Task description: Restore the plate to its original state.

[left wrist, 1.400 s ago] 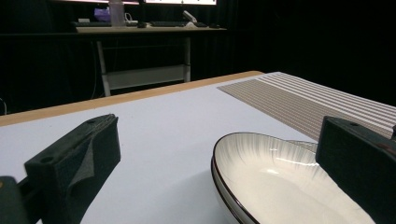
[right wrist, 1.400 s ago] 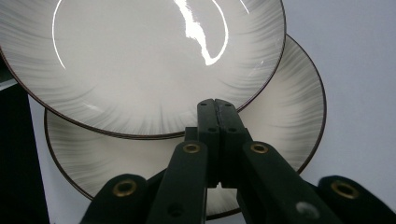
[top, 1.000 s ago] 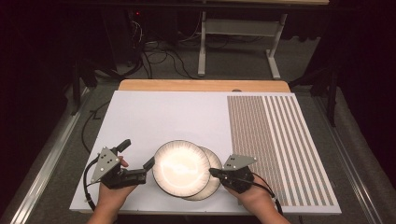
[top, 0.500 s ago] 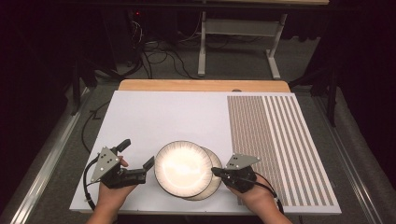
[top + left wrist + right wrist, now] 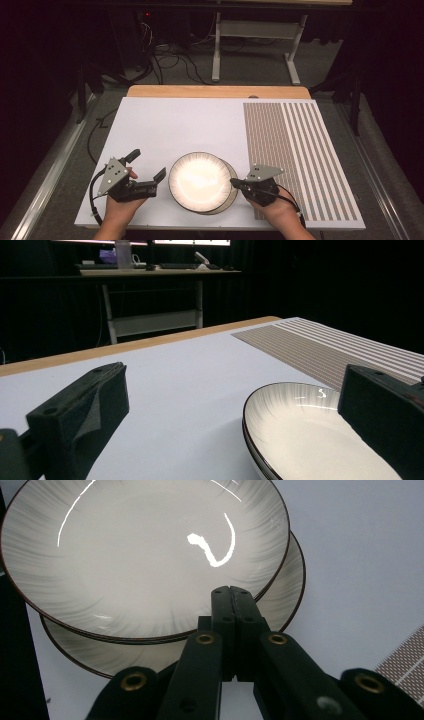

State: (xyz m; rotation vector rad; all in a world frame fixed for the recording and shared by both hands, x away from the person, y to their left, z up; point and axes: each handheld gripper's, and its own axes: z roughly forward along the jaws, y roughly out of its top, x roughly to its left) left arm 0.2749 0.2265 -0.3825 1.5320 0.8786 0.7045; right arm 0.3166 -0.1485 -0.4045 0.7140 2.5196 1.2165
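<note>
Two plates stacked near the front edge of the white table [image 5: 165,125], upper plate [image 5: 200,181] shifted left off the lower plate [image 5: 231,192], so a crescent of the lower rim sticks out on the right and near side — probably an offset that gives a jaw somewhere to catch an edge. Right gripper [image 5: 234,183] hard against the right side of the stack, jaws pressed together with no gap in the right gripper view; tips sit over the upper plate's near rim [image 5: 235,587], but impossible to tell whether a rim is pinched between them or merely touched. Looks placed to steady or nudge the stack rather than lift it. Left gripper [image 5: 147,167] lying low just beside the stack's left edge, jaws spread wide and holding nothing; in the left gripper view one jaw stands over bare table, the other over the upper plate's bowl [image 5: 300,430], rim roughly between them — likely lined up to take that rim, a judgement only. Both plates empty: glossy pale insides with faint grey streaks, dark thin rims, just light glare, no food or liquid. Striped mat [image 5: 295,155] on the table's right part, bare, well apart from the left gripper, near the right one.
</note>
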